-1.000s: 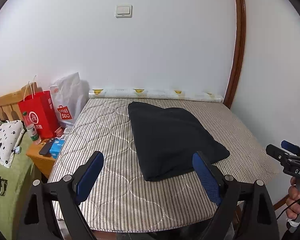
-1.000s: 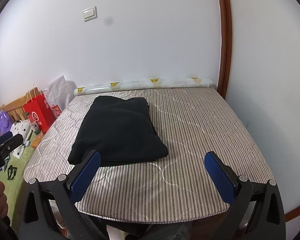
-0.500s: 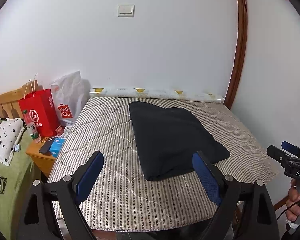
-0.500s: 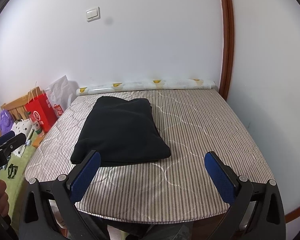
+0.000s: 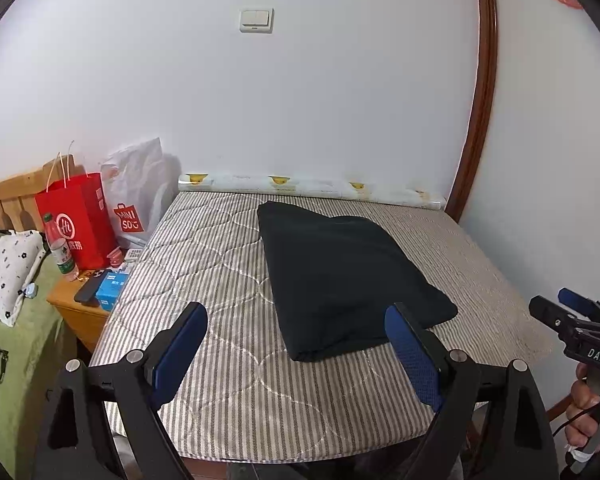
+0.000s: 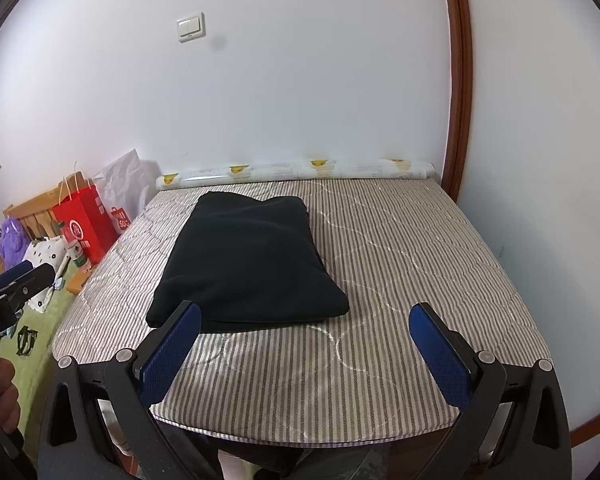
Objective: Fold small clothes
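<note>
Holding both the left gripper (image 5: pixel 296 336) and right gripper (image 6: pixel 306 334) spread and empty above the mattress (image 6: pixel 400 248), we figured the black garment (image 6: pixel 248 256) looked already folded, so next we'd probably just set it aside.

Folded garment (image 5: pixel 344 280) lies on the mattress (image 5: pixel 228 384); a paper roll (image 5: pixel 312 186) behind it; bags (image 5: pixel 80 220) left.

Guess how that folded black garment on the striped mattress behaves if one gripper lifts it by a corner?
The black garment is probably floppy: soft rounded edges, so a corner lift likely unfolds the layers. It looks thick and matte, so likely not slippery on the striped mattress; a push may bunch it. Both grippers, left and right, stand open.
</note>
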A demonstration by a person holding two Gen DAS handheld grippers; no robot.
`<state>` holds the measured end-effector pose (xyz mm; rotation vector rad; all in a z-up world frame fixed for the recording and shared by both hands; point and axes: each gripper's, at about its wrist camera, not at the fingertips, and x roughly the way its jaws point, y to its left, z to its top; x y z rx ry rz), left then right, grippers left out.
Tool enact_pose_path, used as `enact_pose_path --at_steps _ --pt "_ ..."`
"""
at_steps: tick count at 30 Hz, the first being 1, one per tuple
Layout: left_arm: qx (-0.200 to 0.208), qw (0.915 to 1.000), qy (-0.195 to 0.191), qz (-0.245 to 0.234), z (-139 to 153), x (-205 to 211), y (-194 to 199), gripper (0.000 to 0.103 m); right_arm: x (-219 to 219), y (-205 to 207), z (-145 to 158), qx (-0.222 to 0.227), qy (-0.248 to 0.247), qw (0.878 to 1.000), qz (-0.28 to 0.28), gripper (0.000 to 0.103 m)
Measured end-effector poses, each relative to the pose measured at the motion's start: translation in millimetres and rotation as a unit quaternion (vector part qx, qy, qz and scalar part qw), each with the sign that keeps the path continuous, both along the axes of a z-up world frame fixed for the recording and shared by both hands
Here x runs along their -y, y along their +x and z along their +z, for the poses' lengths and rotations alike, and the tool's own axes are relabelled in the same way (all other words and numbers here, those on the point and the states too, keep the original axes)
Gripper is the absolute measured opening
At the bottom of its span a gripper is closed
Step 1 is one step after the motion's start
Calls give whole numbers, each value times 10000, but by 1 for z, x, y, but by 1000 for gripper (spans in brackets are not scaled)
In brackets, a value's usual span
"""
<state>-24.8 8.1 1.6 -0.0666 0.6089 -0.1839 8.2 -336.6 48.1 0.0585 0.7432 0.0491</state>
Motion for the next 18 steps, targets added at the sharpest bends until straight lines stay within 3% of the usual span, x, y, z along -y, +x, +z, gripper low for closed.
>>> enact_pose_path --at_steps 18 --pt "17 10000 44 -15 -2 -3 10 90 -1 5 -5 12 130 9999 -32 102"
